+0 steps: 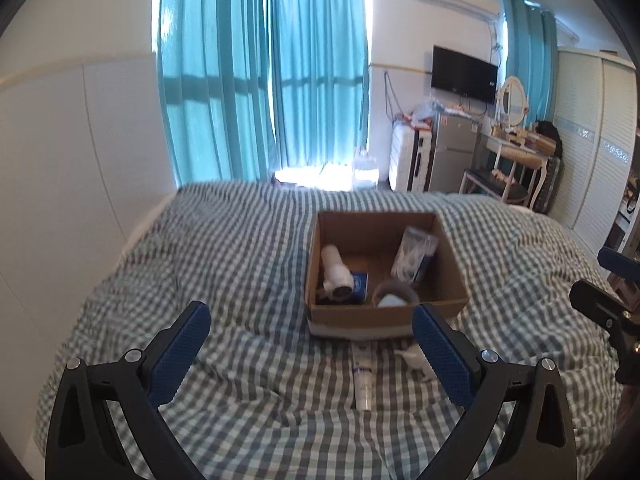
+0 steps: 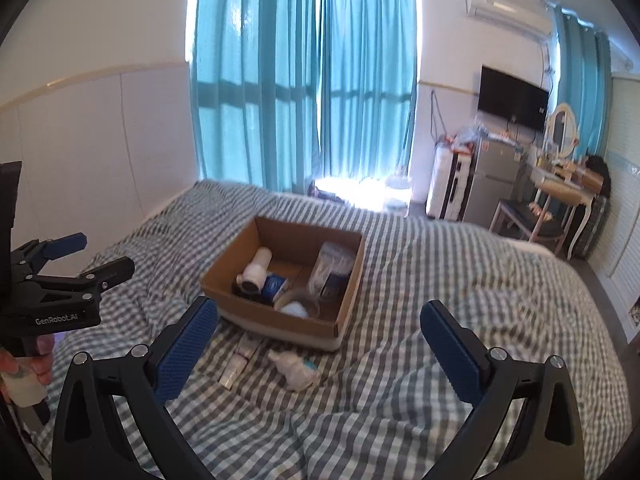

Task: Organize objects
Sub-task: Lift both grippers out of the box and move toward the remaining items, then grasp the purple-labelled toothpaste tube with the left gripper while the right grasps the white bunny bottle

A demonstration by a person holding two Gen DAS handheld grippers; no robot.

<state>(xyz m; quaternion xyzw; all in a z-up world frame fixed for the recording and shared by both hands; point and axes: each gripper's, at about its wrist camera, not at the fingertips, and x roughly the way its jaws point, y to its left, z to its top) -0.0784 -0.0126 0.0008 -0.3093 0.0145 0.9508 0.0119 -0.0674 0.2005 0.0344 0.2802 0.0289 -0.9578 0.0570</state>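
An open cardboard box (image 1: 320, 312) (image 2: 224, 280) sits on the checked bed cover. Inside it lie a white cylinder device (image 1: 336, 276) (image 2: 254, 272), a blue-labelled pack (image 1: 360, 285) (image 2: 274, 285), a clear bag of white sticks (image 1: 414, 256) (image 2: 330, 266) and a tape roll (image 1: 394, 294) (image 2: 298, 304). On the cover just in front of the box lie a white tube (image 1: 362, 376) (image 2: 238, 362) and a small white crumpled object (image 1: 414, 362) (image 2: 294, 368). My left gripper (image 1: 312, 344) is open above the tube. My right gripper (image 2: 318, 344) is open, nothing between its fingers.
The bed (image 1: 224, 264) fills the foreground, with a white wall to its left. Beyond its far end are teal curtains (image 1: 264, 80), a small fridge (image 1: 454, 152), a wall TV (image 1: 464, 74), a dressing table with chair (image 1: 516, 160) and a white wardrobe (image 1: 592, 140). A hand (image 2: 38, 364) holds the left gripper.
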